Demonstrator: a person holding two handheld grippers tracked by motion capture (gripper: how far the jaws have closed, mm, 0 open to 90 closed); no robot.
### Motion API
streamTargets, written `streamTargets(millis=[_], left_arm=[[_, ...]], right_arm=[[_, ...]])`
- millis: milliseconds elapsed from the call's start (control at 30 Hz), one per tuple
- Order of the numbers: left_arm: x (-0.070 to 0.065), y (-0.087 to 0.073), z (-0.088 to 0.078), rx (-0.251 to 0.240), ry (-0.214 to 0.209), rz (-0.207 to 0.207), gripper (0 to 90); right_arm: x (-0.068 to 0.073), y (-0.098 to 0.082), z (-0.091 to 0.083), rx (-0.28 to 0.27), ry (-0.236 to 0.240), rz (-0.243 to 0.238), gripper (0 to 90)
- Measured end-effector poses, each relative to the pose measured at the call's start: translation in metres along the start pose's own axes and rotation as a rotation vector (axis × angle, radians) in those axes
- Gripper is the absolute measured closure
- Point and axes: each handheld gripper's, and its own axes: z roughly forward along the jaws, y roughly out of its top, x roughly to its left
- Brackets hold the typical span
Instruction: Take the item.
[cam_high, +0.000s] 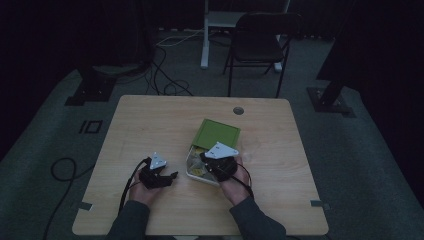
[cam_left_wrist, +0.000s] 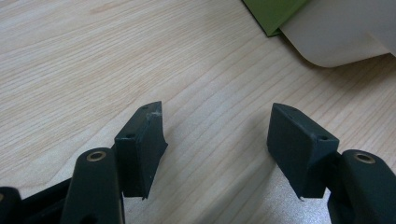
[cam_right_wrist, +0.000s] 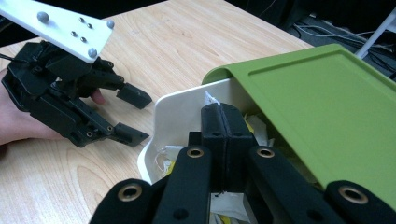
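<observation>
My right gripper (cam_right_wrist: 224, 116), jaws clenched on a thin white scrap, sits directly over the white box (cam_right_wrist: 175, 112) beside its green lid (cam_right_wrist: 322, 112), while my left gripper (cam_left_wrist: 217, 140) waits released nearby.

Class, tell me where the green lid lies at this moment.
In the high view the green lid sits right of the table's centre, resting askew on the far end of the white box, just beyond the right gripper.

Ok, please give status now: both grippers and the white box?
Left gripper open, idle on table. Right gripper shut over white box, a white scrap at its fingers. Green lid half across the box.
</observation>
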Motion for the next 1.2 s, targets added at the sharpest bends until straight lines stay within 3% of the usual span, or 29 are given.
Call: streamTargets(millis=[600,1200], left_arm=[[0.0,0.0,0.0,-0.003,0.0,-0.002,37.5],[0.0,0.0,0.0,-0.004,0.001,-0.003,37.5]], right_arm=[[-0.014,0.008,-0.021,-0.031,-0.003,-0.002,90.0],[-0.017,0.011,-0.031,-0.05,-0.013,-0.006,90.0]])
